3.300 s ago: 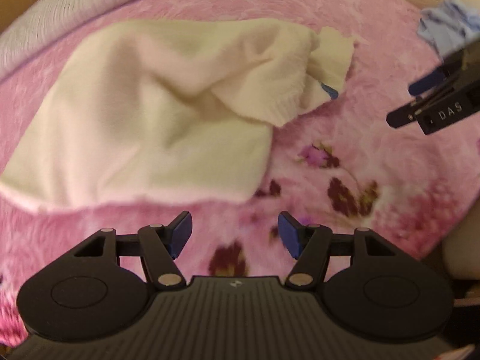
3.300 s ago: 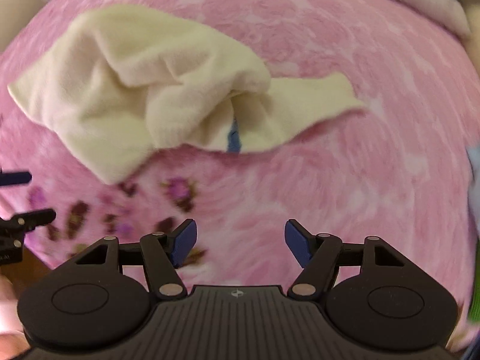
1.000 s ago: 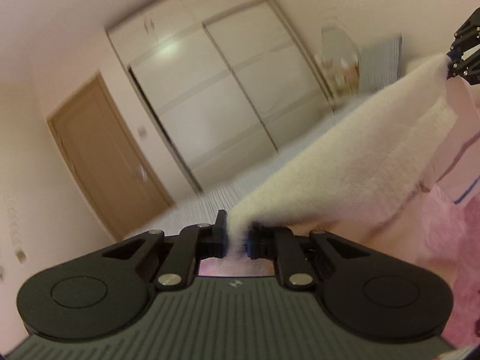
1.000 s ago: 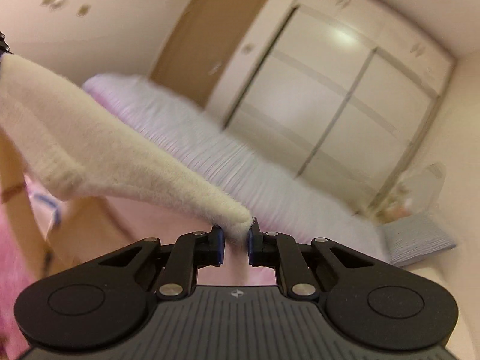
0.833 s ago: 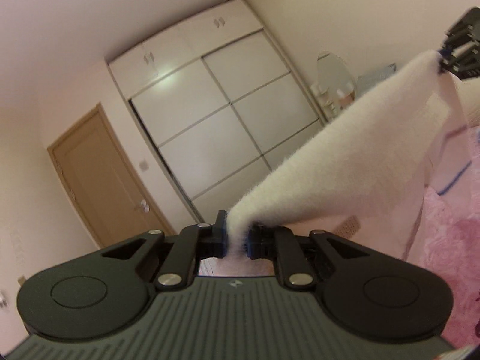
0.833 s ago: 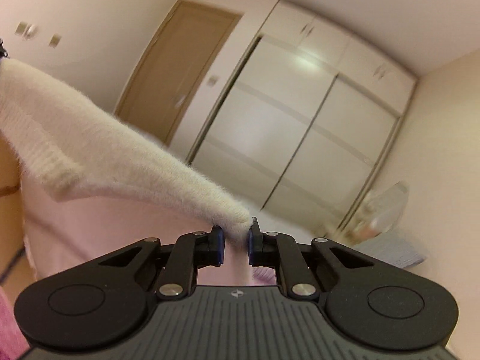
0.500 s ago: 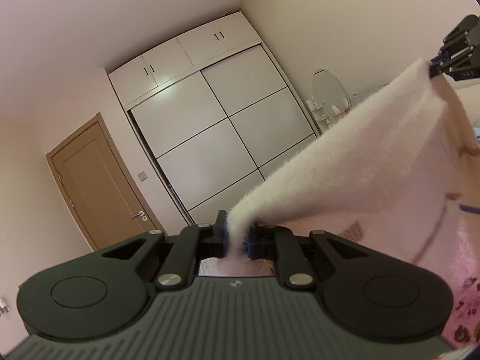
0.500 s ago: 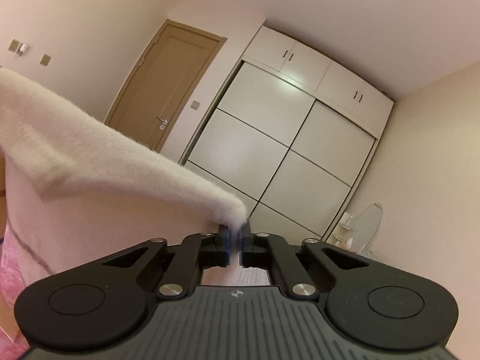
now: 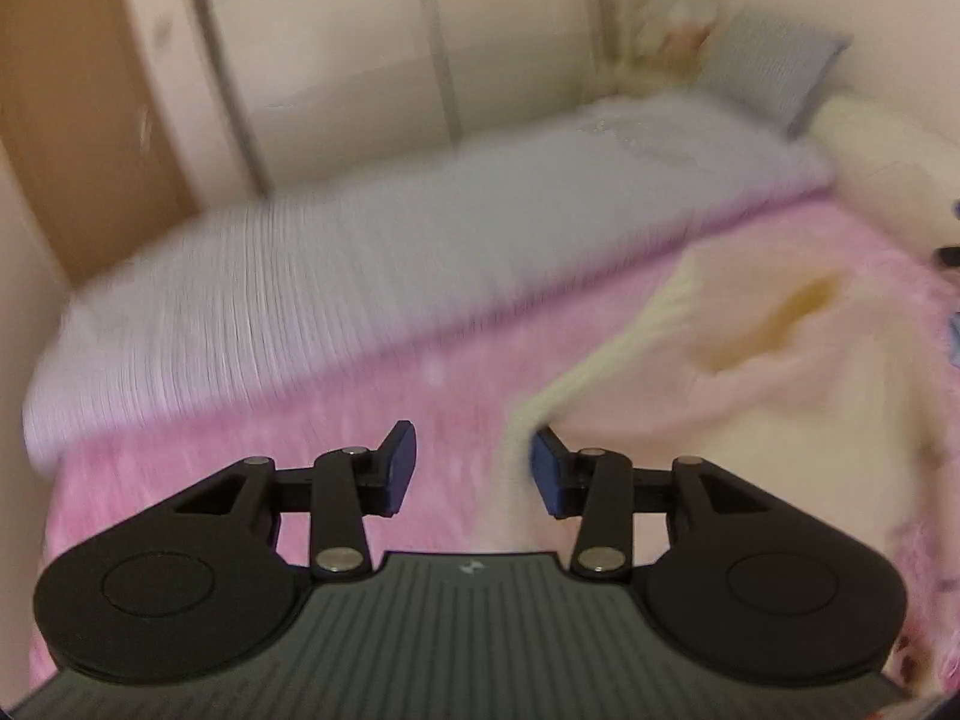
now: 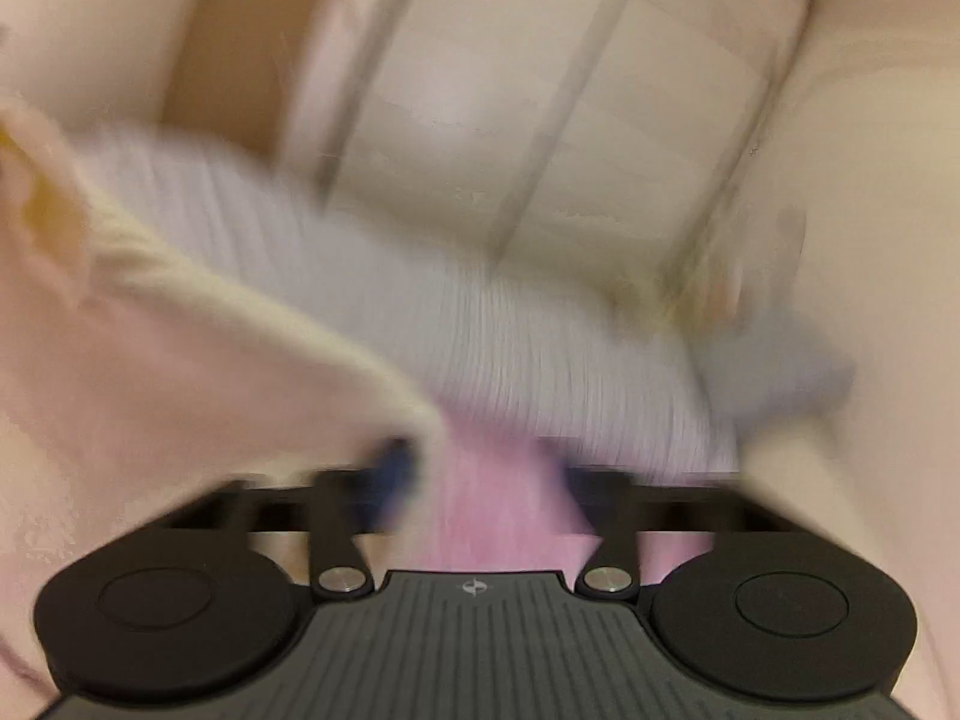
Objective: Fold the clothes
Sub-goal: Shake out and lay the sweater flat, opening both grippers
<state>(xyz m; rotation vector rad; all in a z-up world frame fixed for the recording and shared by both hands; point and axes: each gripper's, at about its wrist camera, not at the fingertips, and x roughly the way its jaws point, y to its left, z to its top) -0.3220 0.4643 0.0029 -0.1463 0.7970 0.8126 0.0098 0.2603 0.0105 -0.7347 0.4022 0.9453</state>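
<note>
Left tool opening, garment at 2 o'clock, brushing right pad. Right tool opening; garment at 10 o'clock.

Both fisheye views are looking forward from just behind their own black two-finger grippers, low and close over a bed. The left wrist view is tilting down across the fuzzy pink blanket toward the ribbed white bedspread and pale sliding wardrobe doors. The right wrist view, heavily blurred, is facing the same wardrobe and bedspread, both sharing the fluffy cream garment.
</note>
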